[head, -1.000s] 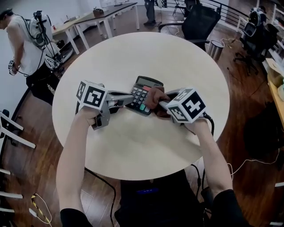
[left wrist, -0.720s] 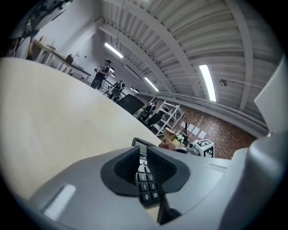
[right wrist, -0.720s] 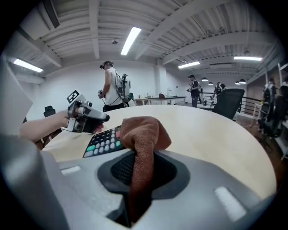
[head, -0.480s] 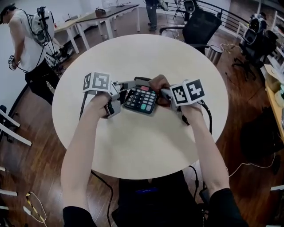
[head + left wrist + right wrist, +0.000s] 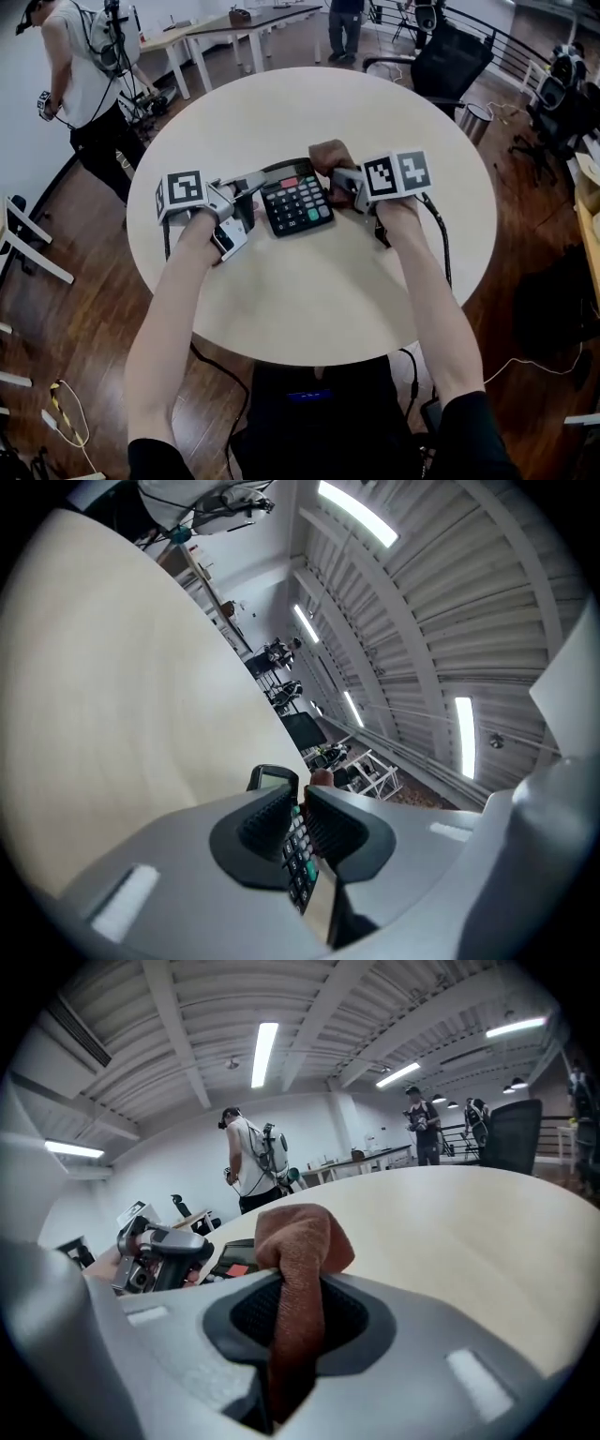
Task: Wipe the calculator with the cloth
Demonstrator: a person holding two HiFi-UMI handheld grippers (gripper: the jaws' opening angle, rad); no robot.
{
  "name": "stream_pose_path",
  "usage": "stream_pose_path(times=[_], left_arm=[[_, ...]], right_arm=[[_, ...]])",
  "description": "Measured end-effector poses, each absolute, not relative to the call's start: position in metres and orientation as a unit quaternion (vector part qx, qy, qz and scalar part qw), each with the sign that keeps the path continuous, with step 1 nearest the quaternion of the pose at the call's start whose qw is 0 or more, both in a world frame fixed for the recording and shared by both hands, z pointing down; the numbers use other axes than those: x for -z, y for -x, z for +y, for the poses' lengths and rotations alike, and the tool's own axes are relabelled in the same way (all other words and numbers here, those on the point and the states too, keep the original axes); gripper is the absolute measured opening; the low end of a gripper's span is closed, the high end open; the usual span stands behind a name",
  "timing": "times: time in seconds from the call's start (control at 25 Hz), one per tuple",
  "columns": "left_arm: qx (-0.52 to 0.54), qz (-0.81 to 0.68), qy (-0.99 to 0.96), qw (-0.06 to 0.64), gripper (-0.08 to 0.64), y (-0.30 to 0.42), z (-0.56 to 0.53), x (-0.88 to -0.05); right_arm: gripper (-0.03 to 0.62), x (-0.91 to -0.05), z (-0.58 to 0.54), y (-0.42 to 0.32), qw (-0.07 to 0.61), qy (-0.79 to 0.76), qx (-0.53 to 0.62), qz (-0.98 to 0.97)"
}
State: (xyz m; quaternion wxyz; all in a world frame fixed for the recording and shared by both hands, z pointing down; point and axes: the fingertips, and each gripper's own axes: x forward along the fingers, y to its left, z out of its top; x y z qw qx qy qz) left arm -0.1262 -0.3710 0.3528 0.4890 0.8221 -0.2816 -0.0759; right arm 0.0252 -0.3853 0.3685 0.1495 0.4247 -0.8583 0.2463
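The black calculator (image 5: 295,200) lies tilted over the round table, display towards the far side. My left gripper (image 5: 253,182) is shut on its left edge. In the left gripper view the keypad (image 5: 298,844) stands edge-on between the pads of that gripper (image 5: 298,819), whose jaws have just opened slightly and still press on it. My right gripper (image 5: 339,174) is shut on a brown cloth (image 5: 328,155) at the calculator's far right corner. In the right gripper view the cloth (image 5: 302,1251) bulges out above the right gripper (image 5: 298,1321), with the calculator (image 5: 234,1258) to the left behind it.
The pale round table (image 5: 309,300) has bare surface all round the calculator. A person wearing a backpack rig (image 5: 89,75) stands at the far left. A black office chair (image 5: 450,56) and a small bin (image 5: 475,117) stand beyond the table's far right edge.
Both grippers and the calculator have shifted towards the far side of the table. The left gripper has rolled over. The cloth went from the calculator's right side to its far right corner.
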Motion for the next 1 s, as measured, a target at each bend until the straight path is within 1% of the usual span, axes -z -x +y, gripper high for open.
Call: stream_pose_path(times=[0.12,0.28,0.36,0.44,0.56,0.68,0.8,1.0], left_arm=[[0.094,-0.276,-0.813,0.504,0.030,0.127,-0.378,-0.357],[0.109,-0.273,-0.800,0.523,0.014,0.128,-0.396,-0.361],[0.114,-0.280,-0.796,0.525,-0.002,0.129,-0.412,-0.360],[0.112,-0.281,-0.797,0.524,-0.002,0.124,-0.422,-0.359],[0.096,-0.278,-0.805,0.515,-0.002,0.120,-0.416,-0.358],[0.066,-0.270,-0.822,0.497,-0.002,0.122,-0.390,-0.361],[0.059,-0.265,-0.828,0.491,-0.002,0.120,-0.382,-0.360],[0.044,-0.256,-0.829,0.496,-0.002,0.116,-0.376,-0.358]], right_arm=[[0.064,-0.373,-0.373,-0.033,0.150,-0.428,-0.251,-0.855],[0.064,-0.373,-0.356,-0.009,0.151,-0.401,-0.262,-0.865],[0.064,-0.371,-0.355,0.001,0.145,-0.392,-0.271,-0.867],[0.064,-0.368,-0.353,0.007,0.138,-0.385,-0.276,-0.870],[0.064,-0.365,-0.346,0.002,0.114,-0.383,-0.286,-0.871],[0.064,-0.365,-0.342,-0.025,0.079,-0.403,-0.293,-0.863],[0.064,-0.360,-0.347,-0.048,0.042,-0.415,-0.304,-0.856],[0.064,-0.352,-0.348,-0.038,0.031,-0.411,-0.301,-0.860]])
